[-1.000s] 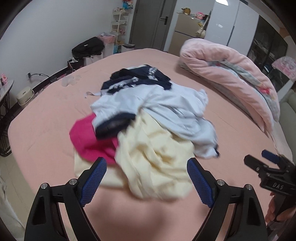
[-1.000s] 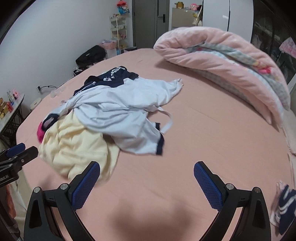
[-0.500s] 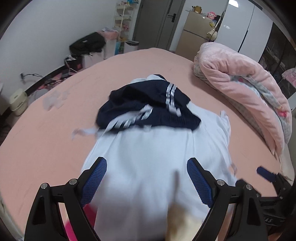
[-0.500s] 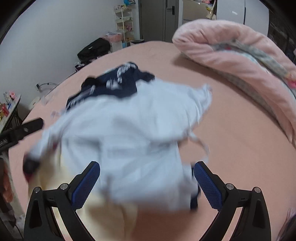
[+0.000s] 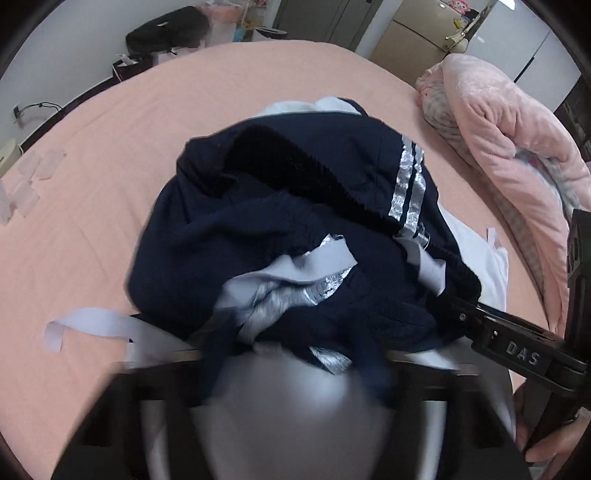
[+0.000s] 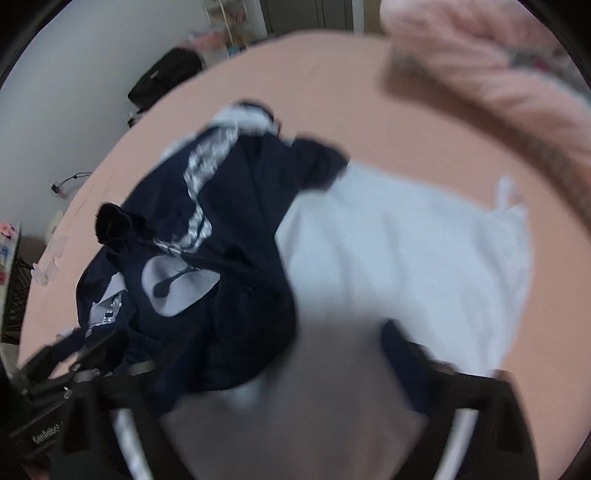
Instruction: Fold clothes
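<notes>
A navy garment with silver stripes (image 5: 277, 206) lies bunched on top of a white garment (image 6: 406, 251) on the pink bed. My left gripper (image 5: 291, 369) is blurred at the near edge of the pile. Its jaws are closing with pale cloth between them, and I cannot make out whether the pads press on it. My right gripper (image 6: 273, 362) hangs over the seam between the navy garment (image 6: 229, 206) and the white one. Its jaws are closing but still stand wide, with white cloth between them. The right gripper's body (image 5: 517, 350) enters from the right, its tips at the navy hem.
The pink bed sheet (image 5: 110, 147) spreads all round the pile. A rolled pink quilt (image 5: 517, 147) lies along the right side. Small clear plastic pieces (image 5: 29, 181) sit near the left edge. A black bag (image 5: 166, 29) and a fridge (image 5: 417, 44) stand beyond the bed.
Both grippers swept forward and down over the pile, past the yellow and pink clothes, onto the navy and white garments. Both sets of jaws have narrowed from wide open.
</notes>
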A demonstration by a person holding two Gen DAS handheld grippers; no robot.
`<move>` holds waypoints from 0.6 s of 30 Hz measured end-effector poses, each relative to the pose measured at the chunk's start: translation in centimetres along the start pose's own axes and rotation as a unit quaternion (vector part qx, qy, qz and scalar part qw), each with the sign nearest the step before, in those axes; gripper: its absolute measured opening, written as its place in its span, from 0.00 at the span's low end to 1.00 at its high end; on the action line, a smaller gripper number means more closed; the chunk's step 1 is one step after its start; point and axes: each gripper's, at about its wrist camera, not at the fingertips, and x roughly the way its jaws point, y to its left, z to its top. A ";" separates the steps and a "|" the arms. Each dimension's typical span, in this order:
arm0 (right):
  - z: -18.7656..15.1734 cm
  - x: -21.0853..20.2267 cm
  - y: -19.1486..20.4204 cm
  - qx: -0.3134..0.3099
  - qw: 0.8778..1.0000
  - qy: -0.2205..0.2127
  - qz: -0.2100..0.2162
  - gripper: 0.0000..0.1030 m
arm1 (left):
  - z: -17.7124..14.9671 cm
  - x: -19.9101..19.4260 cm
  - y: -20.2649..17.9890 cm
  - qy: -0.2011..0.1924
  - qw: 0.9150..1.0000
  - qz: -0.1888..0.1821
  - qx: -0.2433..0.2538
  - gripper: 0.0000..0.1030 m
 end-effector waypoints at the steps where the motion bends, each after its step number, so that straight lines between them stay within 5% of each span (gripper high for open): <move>1: -0.2 0.1 0.1 0.005 1.000 0.001 0.011 0.48 | -0.1 -0.3 -0.1 -0.001 1.000 -0.002 0.004 0.21; 3: -0.7 -0.8 0.7 -0.004 1.000 -0.015 0.013 0.21 | -0.5 -1.9 -1.0 -0.015 1.000 0.006 0.025 0.11; 4: -1.1 -1.7 1.2 -0.015 0.999 -0.029 0.007 0.16 | -0.7 -2.9 -1.6 -0.023 0.999 0.007 0.037 0.09; 11: -3.8 -9.4 1.1 -0.039 0.995 -0.085 0.018 0.11 | -4.6 -11.8 -6.0 -0.063 0.993 -0.004 0.104 0.07; 18: -10.7 -19.3 -2.7 -0.033 0.989 -0.140 0.028 0.08 | -14.5 -18.4 -10.6 -0.059 0.988 -0.057 0.132 0.07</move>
